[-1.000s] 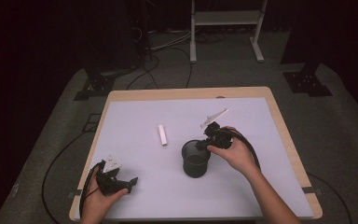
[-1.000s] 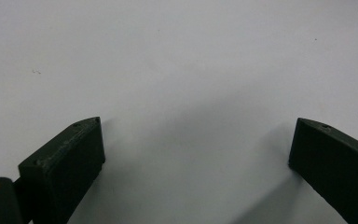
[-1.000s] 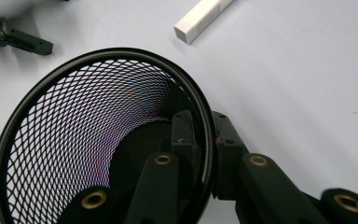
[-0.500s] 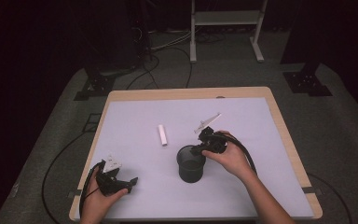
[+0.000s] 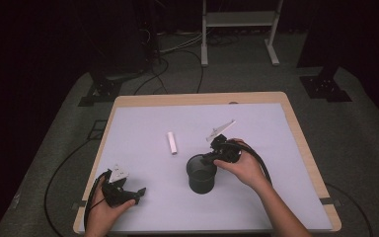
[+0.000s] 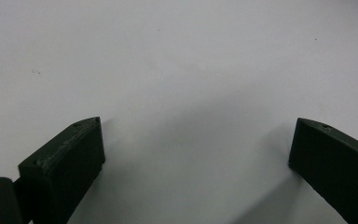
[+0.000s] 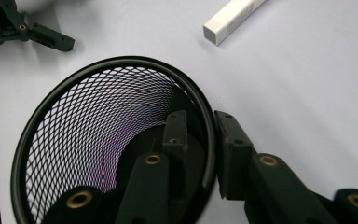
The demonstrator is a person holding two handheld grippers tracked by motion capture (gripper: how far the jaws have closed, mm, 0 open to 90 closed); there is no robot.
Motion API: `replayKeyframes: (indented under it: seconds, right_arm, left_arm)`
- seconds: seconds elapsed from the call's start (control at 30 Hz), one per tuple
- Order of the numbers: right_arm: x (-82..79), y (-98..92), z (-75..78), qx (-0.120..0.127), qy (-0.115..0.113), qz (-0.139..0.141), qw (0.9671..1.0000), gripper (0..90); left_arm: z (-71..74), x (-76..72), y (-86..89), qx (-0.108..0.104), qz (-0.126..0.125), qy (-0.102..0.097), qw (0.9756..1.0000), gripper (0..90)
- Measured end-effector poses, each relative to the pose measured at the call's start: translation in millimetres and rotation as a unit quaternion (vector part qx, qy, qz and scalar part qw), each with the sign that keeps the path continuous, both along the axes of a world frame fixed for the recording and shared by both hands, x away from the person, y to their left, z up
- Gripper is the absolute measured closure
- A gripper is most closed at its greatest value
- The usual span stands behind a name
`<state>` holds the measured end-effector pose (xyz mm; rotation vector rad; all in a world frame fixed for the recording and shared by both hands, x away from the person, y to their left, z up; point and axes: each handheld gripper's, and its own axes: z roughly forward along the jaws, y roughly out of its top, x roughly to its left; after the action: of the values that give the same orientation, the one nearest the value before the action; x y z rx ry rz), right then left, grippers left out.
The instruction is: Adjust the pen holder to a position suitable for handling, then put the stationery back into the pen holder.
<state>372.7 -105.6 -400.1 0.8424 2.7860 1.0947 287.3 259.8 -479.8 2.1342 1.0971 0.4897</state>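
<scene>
The right gripper (image 5: 211, 157) has the black mesh cup (image 5: 201, 174) by its rim, and the cup has slid toward the person and a little to the left over the last second, dragged across the surface (image 5: 256, 123) rather than lifted, as far as I can judge; in the right gripper view the fingers (image 7: 233, 140) are clamped on the rim, one inside the mesh wall and one outside, the cup (image 7: 107, 140) upright and its mouth open; so the grasp looks secure and the cup is being repositioned toward the middle front of the surface; the white stick (image 5: 171, 142) lies flat up and to the left of the cup, near but apart, and it has not moved; it shows again at the top of the right gripper view (image 7: 233, 18), clear of the rim; the left gripper (image 5: 140, 190) rests low at the front left corner, unchanged, its fingers (image 6: 65, 163) wide apart over bare surface, holding nothing; open room: plenty to the cup's left and front, between it and the left gripper, and a broad bare stretch on the far side; the front edge is the nearest limit if the pull goes on, so there is less margin that way than any other
</scene>
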Motion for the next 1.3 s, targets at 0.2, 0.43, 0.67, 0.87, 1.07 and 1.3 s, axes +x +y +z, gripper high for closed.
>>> replayKeyframes:
  seconds: [0.2,0.43,0.67,0.87,1.07,1.3]
  right_arm:
    - [-3.9,-7.8,6.7,0.014,-0.006,0.004,0.9999,64.7]
    - [-9.5,-17.7,15.8,0.034,-0.011,0.000,0.9994,55.6]
    - [-13.8,-30.2,21.6,0.041,-0.016,-0.009,0.9990,49.0]
    - [-16.1,-43.4,25.0,0.050,-0.025,-0.021,0.9982,46.1]
    - [-18.9,-55.3,25.9,0.062,-0.030,-0.035,0.9970,41.6]
    - [-21.8,-67.2,22.0,0.066,-0.050,-0.049,0.9954,39.2]
  left_arm:
    - [0.0,0.0,0.1,0.000,-0.001,0.000,1.0000,2.5]
    - [0.0,-0.1,0.0,0.001,0.000,0.000,1.0000,2.5]
    - [0.0,-0.2,0.1,0.000,-0.001,0.000,1.0000,2.5]
    - [0.0,-0.2,0.0,0.000,0.000,0.000,1.0000,2.5]
    - [0.0,-0.2,0.0,0.000,0.000,0.000,1.0000,2.5]
    - [0.0,-0.4,0.0,0.000,0.000,-0.001,1.0000,2.5]
